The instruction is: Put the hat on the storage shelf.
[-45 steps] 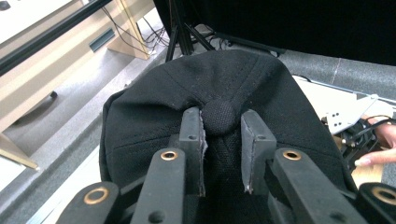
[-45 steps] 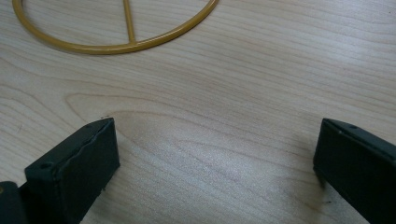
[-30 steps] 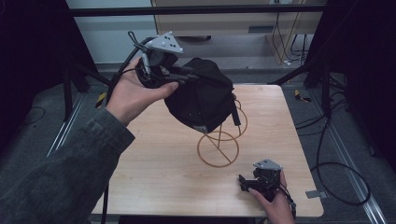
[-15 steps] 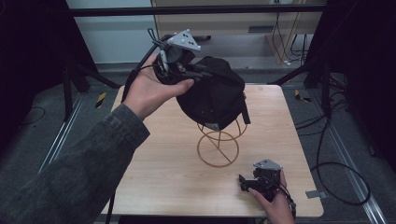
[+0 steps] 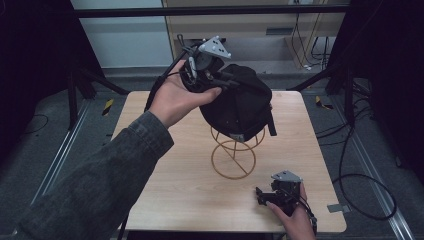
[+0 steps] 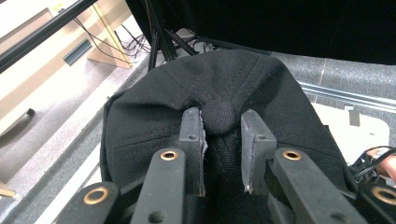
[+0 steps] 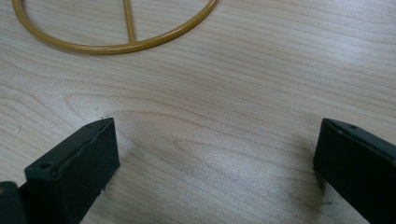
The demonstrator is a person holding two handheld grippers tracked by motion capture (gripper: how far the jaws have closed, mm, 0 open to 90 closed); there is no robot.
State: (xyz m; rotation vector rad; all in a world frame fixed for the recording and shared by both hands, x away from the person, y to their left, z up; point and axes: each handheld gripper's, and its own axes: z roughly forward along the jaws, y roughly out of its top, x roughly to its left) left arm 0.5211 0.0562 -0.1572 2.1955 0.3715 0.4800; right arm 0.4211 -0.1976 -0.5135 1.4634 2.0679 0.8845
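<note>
While its two black pads pinch the crown fabric on either side of the top button, the left gripper holds a black cap over the top of a gold wire stand at the middle of the wooden table. The jaws stand narrow, clamped on a fold of cloth with the round, cloth-covered button bulging between them. Seen along those jaws, the cap is dark woven cotton with stitched seams running from the button, its crown creased and dimpled beside the left pad. From above, the cap hangs as a rounded black dome on the stand's upper loops, a strap or edge trailing down its right side, the round wire base resting on the tabletop below. The left hand wraps the gripper body from beneath, palm up, the grey three-cornered plate on top; the forearm, in a dark grey sleeve, stretches in from the lower left, raised above the table.

Near the table's front right corner, the right gripper lies low in the right hand, pointing left toward the stand's base. Its jaws are spread wide over bare wood, holding nothing, with the stand's gold base ring just ahead.
</note>
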